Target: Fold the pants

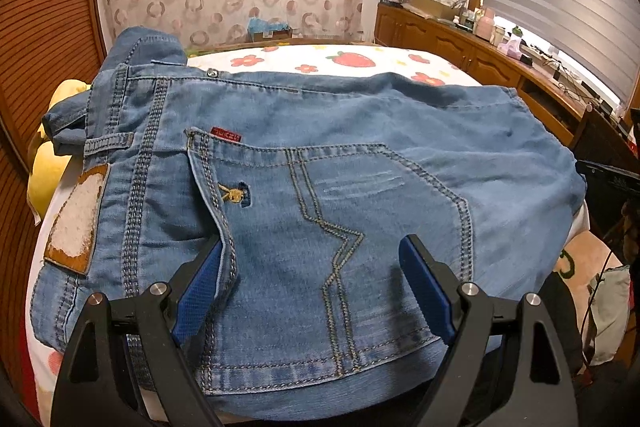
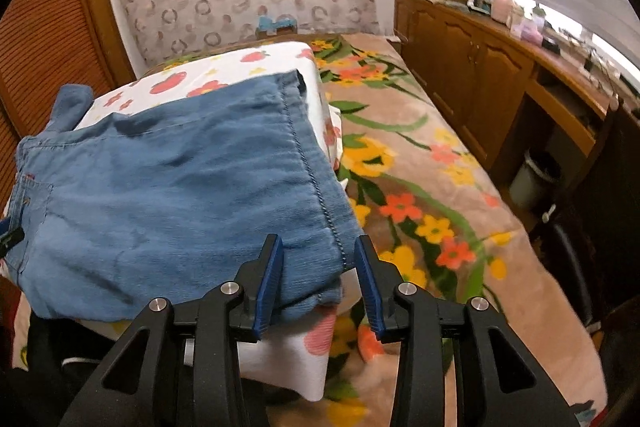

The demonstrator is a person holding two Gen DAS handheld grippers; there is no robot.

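Left gripper (image 1: 310, 283) wide open, empty over pants (image 1: 320, 155); right gripper (image 2: 319, 283) part-open, straddling corner ungripped: square edges before leaving.

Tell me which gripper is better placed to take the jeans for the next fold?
Probably the right gripper: its fingers straddle the stitched corner of the jeans, a graspable edge. The left gripper hangs wide open over the flat back pocket, with no edge between its fingers.
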